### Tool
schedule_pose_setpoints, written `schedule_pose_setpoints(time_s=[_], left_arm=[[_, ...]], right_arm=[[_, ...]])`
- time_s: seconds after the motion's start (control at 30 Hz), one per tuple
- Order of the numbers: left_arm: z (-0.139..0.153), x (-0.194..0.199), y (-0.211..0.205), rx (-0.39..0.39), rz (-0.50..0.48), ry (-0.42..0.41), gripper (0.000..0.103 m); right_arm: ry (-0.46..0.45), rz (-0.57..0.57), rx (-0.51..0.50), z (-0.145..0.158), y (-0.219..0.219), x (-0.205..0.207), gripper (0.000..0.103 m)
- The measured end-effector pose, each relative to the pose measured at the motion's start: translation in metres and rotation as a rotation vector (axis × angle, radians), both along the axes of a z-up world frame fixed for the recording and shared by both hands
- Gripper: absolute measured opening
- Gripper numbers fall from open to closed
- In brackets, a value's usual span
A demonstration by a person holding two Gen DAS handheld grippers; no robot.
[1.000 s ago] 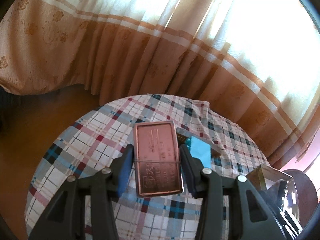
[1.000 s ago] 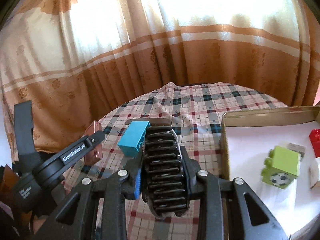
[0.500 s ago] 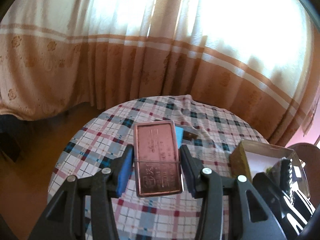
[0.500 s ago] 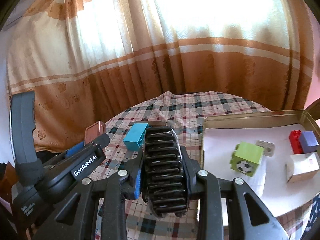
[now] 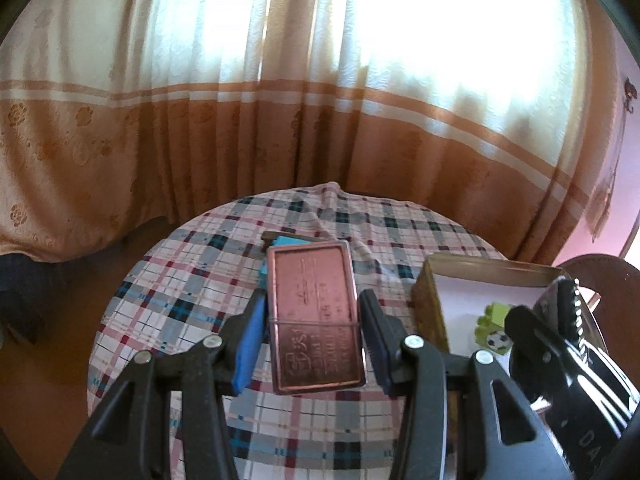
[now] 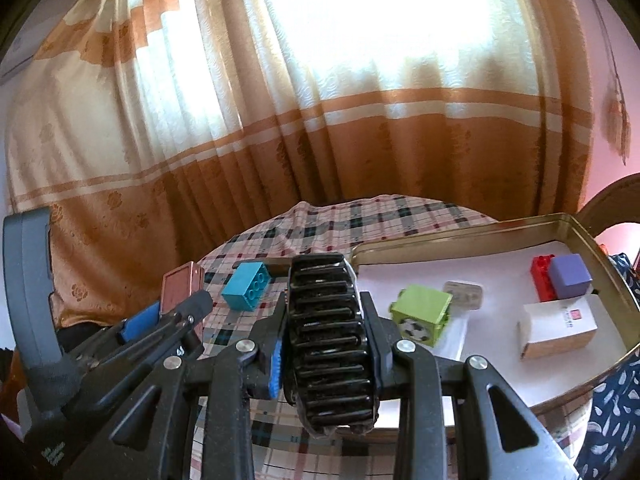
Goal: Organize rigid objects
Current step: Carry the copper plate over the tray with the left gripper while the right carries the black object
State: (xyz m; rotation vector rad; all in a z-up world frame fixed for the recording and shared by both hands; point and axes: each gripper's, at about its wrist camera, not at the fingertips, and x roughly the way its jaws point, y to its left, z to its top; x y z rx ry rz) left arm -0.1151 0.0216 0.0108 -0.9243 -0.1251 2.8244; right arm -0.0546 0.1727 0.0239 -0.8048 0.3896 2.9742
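Left gripper (image 5: 312,320) clamped on flat copper-coloured rectangular metal case (image 5: 314,316), held above round table with plaid cloth (image 5: 192,288). Right gripper (image 6: 326,340) clamped on black ribbed toothed wheel (image 6: 330,340), at near-left edge of shallow gold metal tin lined with white paper (image 6: 460,236). Inside tin: lime-green cube with football print (image 6: 422,314), red brick (image 6: 541,280) touching purple cube (image 6: 570,276), white-and-tan cardboard box (image 6: 558,330), small grey flat piece (image 6: 464,294). Teal plastic building brick (image 6: 246,286) lies on cloth, left of tin. Orange-and-cream curtain (image 6: 320,120) behind table.

Home: floral curtains (image 5: 280,128), plaid-clothed round table (image 5: 192,280).
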Motion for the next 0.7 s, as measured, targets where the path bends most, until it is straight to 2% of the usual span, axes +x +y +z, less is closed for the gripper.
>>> schedule_pose_setpoints(time_s=[0.37,0.7], left_arm=[[0.007,0.012,0.029,-0.020,-0.060,0.019,0.046],[0.012,0.018,0.073,-0.019,-0.188,0.028,0.046]], right_arm=[[0.009,-0.090,-0.014,0.000,0.047,0.017,0.034],[0.011,-0.227,-0.036,-0.002,0.108,0.032,0.034]])
